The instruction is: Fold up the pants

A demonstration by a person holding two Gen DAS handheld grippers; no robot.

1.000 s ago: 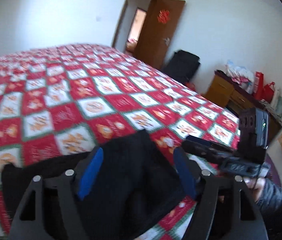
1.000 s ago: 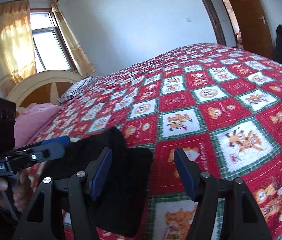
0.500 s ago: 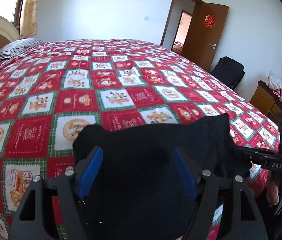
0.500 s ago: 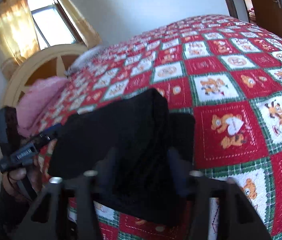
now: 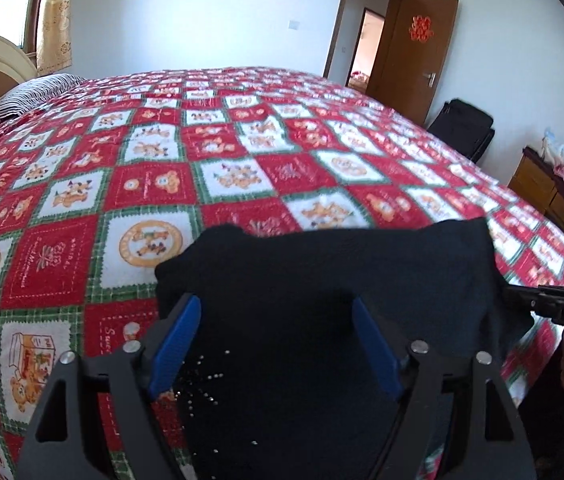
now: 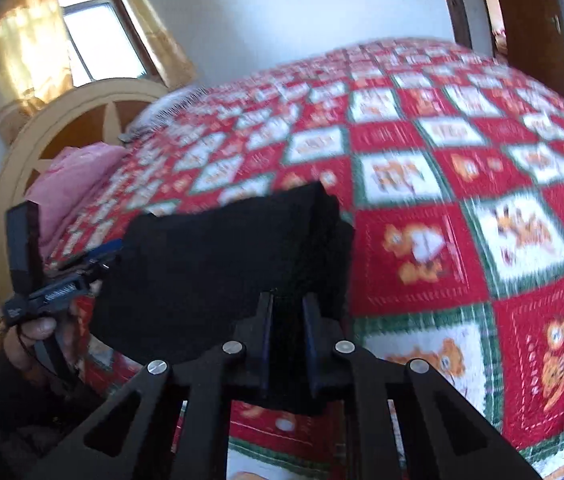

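Observation:
The black pants (image 5: 322,280) lie folded in a bundle at the near edge of the bed. My left gripper (image 5: 275,336) is open, its blue pads on either side of the cloth just above it. In the right wrist view the pants (image 6: 217,264) fill the lower middle. My right gripper (image 6: 288,312) is shut on the near edge of the pants. The left gripper (image 6: 99,258) shows at the left of that view, by the bundle's far end. The right gripper's body (image 5: 554,304) shows at the right edge of the left wrist view.
The bed (image 5: 161,184) has a red, white and green checked quilt. A pink blanket (image 6: 69,184) and a striped pillow (image 5: 33,92) lie by the headboard (image 6: 81,128). A black bag (image 5: 466,128), a wooden cabinet (image 5: 542,188) and an open door (image 5: 418,48) stand to the right.
My right gripper has closed from open onto the edge of the pants. My left gripper stayed open and swung left to face across the bundle. The pants now lie closer in both views.

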